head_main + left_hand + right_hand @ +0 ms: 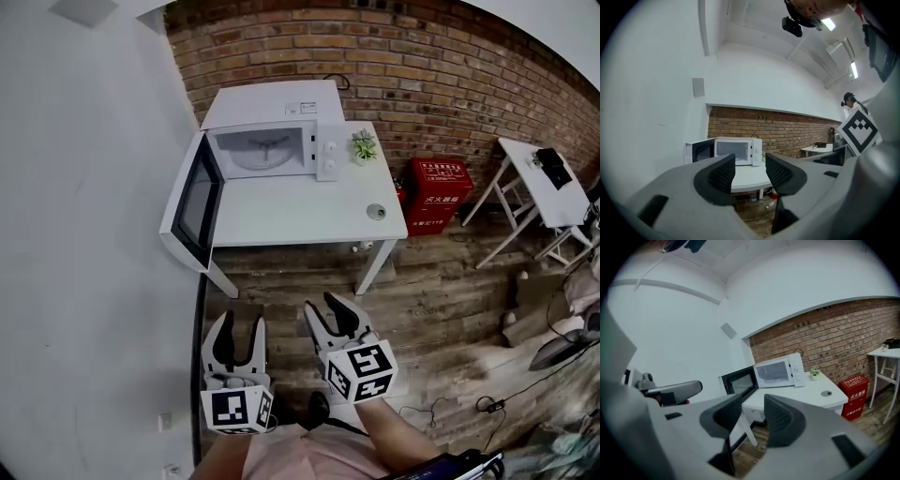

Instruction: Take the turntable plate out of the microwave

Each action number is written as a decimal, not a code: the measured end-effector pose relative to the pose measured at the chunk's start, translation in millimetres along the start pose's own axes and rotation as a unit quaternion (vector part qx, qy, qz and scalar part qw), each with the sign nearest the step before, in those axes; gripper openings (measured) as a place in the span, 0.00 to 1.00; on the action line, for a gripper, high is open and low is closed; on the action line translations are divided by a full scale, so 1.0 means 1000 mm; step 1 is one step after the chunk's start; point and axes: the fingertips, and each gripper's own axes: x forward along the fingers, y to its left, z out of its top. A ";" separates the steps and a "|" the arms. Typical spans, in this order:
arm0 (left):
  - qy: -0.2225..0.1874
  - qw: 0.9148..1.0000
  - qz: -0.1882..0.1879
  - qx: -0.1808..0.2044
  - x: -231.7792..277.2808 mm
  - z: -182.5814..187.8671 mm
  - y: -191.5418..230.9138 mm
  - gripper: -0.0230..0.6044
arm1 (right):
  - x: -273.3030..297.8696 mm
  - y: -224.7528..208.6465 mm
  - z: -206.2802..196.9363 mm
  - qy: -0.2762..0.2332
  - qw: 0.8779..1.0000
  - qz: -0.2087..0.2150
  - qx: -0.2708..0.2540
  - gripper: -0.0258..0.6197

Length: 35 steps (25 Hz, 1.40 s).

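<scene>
Looking down in the head view, a white worktop (300, 211) stands against a red brick wall (422, 56) on a floor of dark wooden planks (441, 300), with a plain white wall (84, 187) on the left. A white microwave (272, 117) sits at the back of the worktop, its door (192, 202) swung wide to the left, and the turntable plate (265, 152) lies inside the lit cavity. A small potted plant (364, 147) stands just right of the microwave, and a small round object (376, 212) lies near the worktop's right edge. A red box (436, 192) on the floor beside the worktop bears white Chinese characters too small to read, and a second white table (539, 183) stands further right. Well short of the worktop, the left gripper (238, 323) and right gripper (326, 307) hover over the floor, each carrying a cube with black-and-white square markers. In the left gripper view, the left gripper (750, 171) has its jaws spread with nothing between them. The microwave (740, 151) and worktop (747, 177) show far beyond, under a white ceiling with strip lights (829, 23). In the right gripper view, the right gripper (752, 413) also has its jaws apart and empty, while the microwave (780, 371), its open door (740, 380), the plant (814, 373) and the red box (853, 390) lie ahead.
</scene>
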 end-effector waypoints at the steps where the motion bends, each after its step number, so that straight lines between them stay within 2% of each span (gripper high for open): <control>1: 0.002 1.000 0.000 0.001 0.003 -0.002 -0.002 0.37 | 0.002 -0.003 0.000 0.002 1.000 0.001 0.000 0.27; 11: 0.005 1.000 -0.004 0.002 0.059 -0.008 0.009 0.35 | 0.047 -0.034 0.002 0.011 1.000 -0.002 0.004 0.25; 20: 0.007 1.000 -0.028 -0.009 0.150 -0.023 0.056 0.35 | 0.148 -0.057 0.003 0.033 0.999 -0.015 0.013 0.23; 22: 0.007 0.999 -0.038 -0.008 0.172 -0.022 0.070 0.35 | 0.178 -0.059 0.009 0.035 0.999 -0.018 0.015 0.23; 26: 0.009 0.998 -0.054 -0.035 0.216 -0.014 0.092 0.34 | 0.232 -0.062 0.026 0.035 0.999 -0.023 0.012 0.22; 29: -0.006 0.998 -0.065 -0.027 0.244 -0.012 0.109 0.33 | 0.262 -0.066 0.040 0.033 0.999 -0.030 0.001 0.21; 32: -0.011 0.997 -0.073 -0.036 0.269 -0.006 0.121 0.32 | 0.285 -0.073 0.056 0.025 0.999 -0.039 -0.008 0.21; 35: -0.020 0.996 -0.080 -0.024 0.287 -0.004 0.131 0.32 | 0.301 -0.078 0.069 0.017 0.999 -0.045 -0.009 0.21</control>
